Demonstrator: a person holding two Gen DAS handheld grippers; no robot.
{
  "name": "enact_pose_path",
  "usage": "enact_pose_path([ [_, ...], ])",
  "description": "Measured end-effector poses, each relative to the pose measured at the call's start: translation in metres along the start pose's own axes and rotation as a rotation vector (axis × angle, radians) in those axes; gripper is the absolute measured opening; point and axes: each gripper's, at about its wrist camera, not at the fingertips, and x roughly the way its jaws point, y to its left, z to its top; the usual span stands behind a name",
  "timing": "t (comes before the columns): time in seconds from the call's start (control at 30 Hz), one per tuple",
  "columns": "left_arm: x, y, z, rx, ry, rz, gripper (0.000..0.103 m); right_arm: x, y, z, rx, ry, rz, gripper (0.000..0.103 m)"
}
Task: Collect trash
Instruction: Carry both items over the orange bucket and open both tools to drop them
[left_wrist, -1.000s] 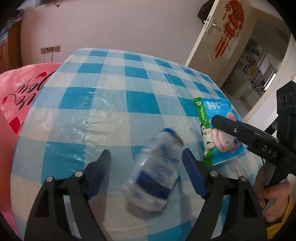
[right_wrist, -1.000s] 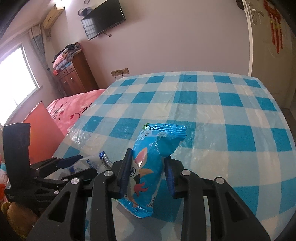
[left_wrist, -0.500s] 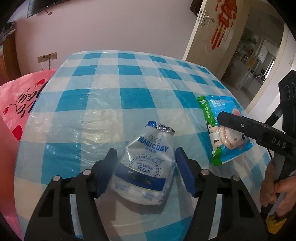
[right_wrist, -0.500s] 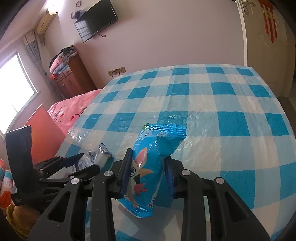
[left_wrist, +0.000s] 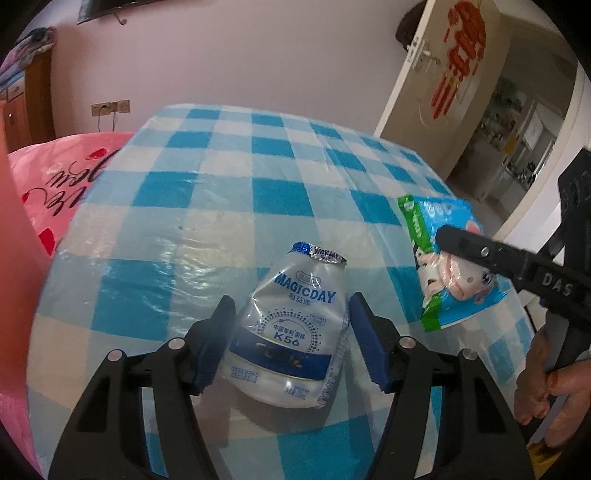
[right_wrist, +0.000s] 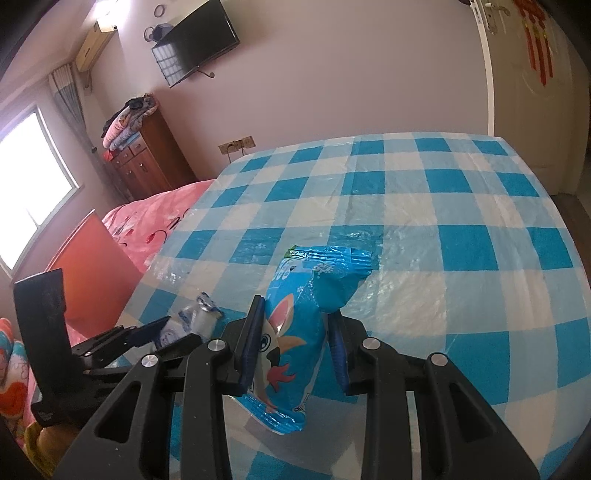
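A crushed clear plastic bottle (left_wrist: 291, 332) with a blue label and a torn foil lid sits between my left gripper's (left_wrist: 291, 306) blue pads, which press on both of its sides. It is low over the near part of the blue-and-white checked table (left_wrist: 184, 221). My right gripper (right_wrist: 295, 310) is shut on a blue snack bag (right_wrist: 295, 332) with a cartoon animal, which hangs crumpled between the pads. In the left wrist view the snack bag (left_wrist: 443, 266) shows at the right. In the right wrist view the bottle (right_wrist: 199, 314) peeks out at the lower left.
Pink bedding (left_wrist: 62, 177) and an orange board (right_wrist: 88, 258) lie off the table's left edge. A wooden dresser (right_wrist: 147, 158) stands by the far wall and an open door (left_wrist: 443, 74) at the back right. A person's hand (left_wrist: 543, 387) holds the right gripper's handle.
The left pads have drawn in onto the bottle, which stood loose and blurred between wide jaws before. The right gripper keeps its hold on the snack bag.
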Motion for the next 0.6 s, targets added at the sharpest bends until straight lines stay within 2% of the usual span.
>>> enact_pose_path([
  [0.2, -0.033, 0.009, 0.006, -0.015, -0.067, 0.018, 0.064, -0.002, 0.015, 0.003, -0.016, 0.0, 0.02, 0.034],
  [0.43, -0.081, 0.028, 0.027, -0.027, -0.145, 0.096, 0.064, -0.005, 0.047, 0.016, -0.045, -0.006, 0.075, 0.034],
  [0.6, -0.12, 0.053, 0.041, -0.057, -0.211, 0.174, 0.064, -0.009, 0.084, 0.035, -0.091, -0.02, 0.138, 0.034],
])
